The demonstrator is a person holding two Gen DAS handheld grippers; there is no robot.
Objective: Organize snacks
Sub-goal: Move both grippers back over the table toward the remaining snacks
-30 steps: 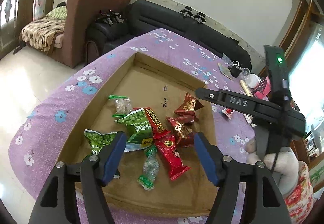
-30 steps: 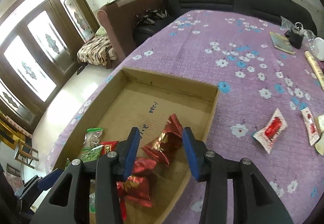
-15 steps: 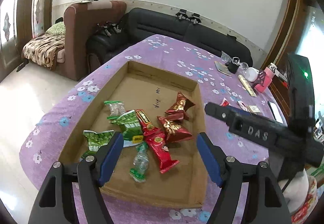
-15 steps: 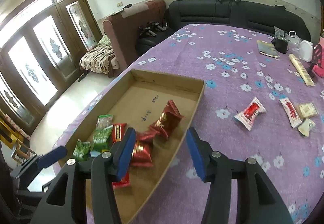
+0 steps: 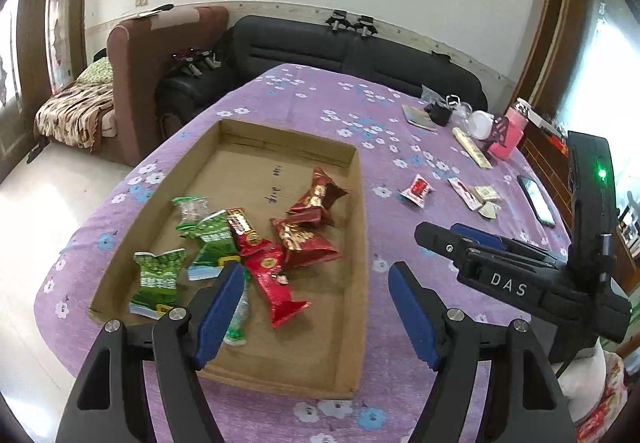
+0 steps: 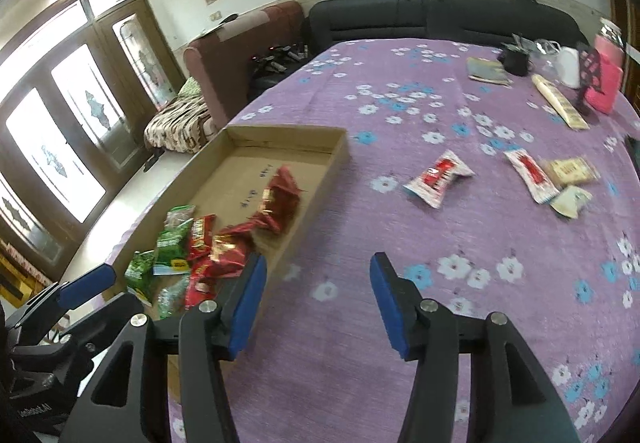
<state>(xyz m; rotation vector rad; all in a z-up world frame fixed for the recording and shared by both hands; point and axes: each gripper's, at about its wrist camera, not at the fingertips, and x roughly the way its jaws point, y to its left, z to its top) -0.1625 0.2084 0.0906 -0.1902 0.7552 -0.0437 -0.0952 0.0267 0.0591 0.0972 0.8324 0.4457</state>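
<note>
Cardboard tray (image 5: 356,203), shallow, brown, rectangular, open-topped, lying on the purple flower-print cloth of the worktop (image 5: 320,99); taken as landmark.

Inside the tray, toward its near end: green snack packets (image 5: 158,275), red snack packets (image 5: 276,283) and dark red foil packets (image 5: 316,199), loosely heaped and overlapping; one clear packet with green ends (image 5: 192,205) on the far side of the heap.

Outside the tray, on the cloth well to its right: white-and-red wrapped snack (image 6: 438,177), a second red-and-white packet (image 6: 530,173), and two pale yellowish packets (image 6: 570,171) just beyond it.

Beyond the tray's far right corner: assorted clutter including a pink object (image 5: 510,133) and a white container (image 5: 480,125).

Left gripper (image 5: 316,313): black frame, blue pads, spread wide, holding nothing, hanging above the tray's near end.

Right gripper (image 6: 316,303): jaws just opened further, nothing between them, above bare cloth just beside the tray's right wall.
</note>
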